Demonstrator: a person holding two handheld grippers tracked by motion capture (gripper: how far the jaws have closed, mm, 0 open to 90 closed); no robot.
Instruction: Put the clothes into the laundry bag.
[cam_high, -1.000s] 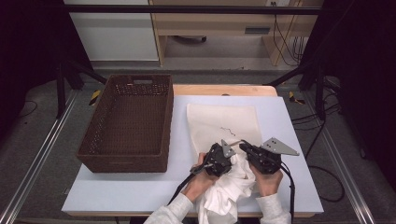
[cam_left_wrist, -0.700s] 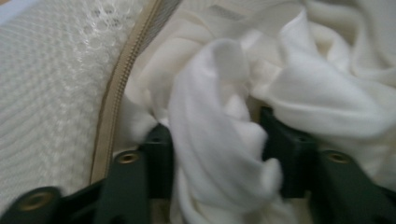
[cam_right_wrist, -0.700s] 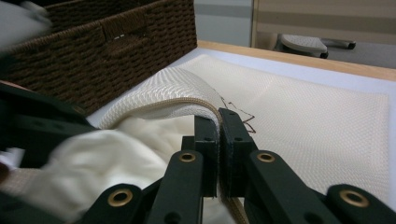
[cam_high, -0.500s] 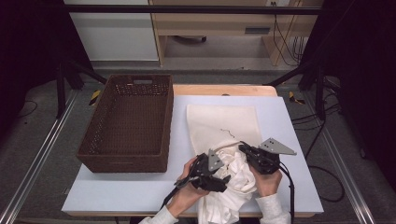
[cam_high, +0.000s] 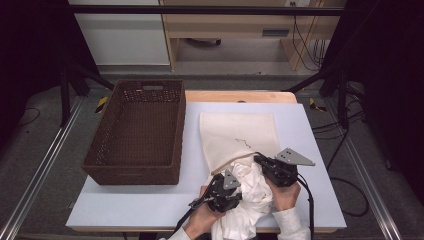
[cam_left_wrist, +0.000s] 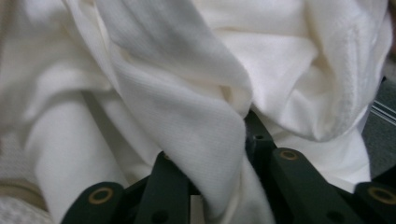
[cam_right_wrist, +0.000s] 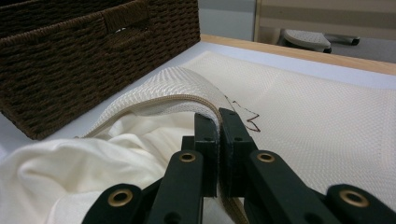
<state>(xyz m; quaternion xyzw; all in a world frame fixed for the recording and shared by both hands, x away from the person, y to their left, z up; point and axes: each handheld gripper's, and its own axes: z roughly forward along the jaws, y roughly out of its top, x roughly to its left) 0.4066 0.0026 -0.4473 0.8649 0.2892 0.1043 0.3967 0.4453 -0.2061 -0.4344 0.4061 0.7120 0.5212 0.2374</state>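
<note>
On table, mesh bag (cam_high: 240, 137) long axis front-back, opening toward person.

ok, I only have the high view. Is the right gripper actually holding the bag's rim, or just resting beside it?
Observer: Holding it. In the right gripper view, the right gripper has its jaws shut on the zipped rim of the mesh bag and holds it up off the white cloth.
Operator: And the left?
Observer: In the left gripper view, a fold of that cloth lies between the jaws of the left gripper and covers the tips. I cannot tell if it is pinched.
Operator: Basket touching the bag?
Observer: No. The basket stands apart from the lifted rim.
</note>
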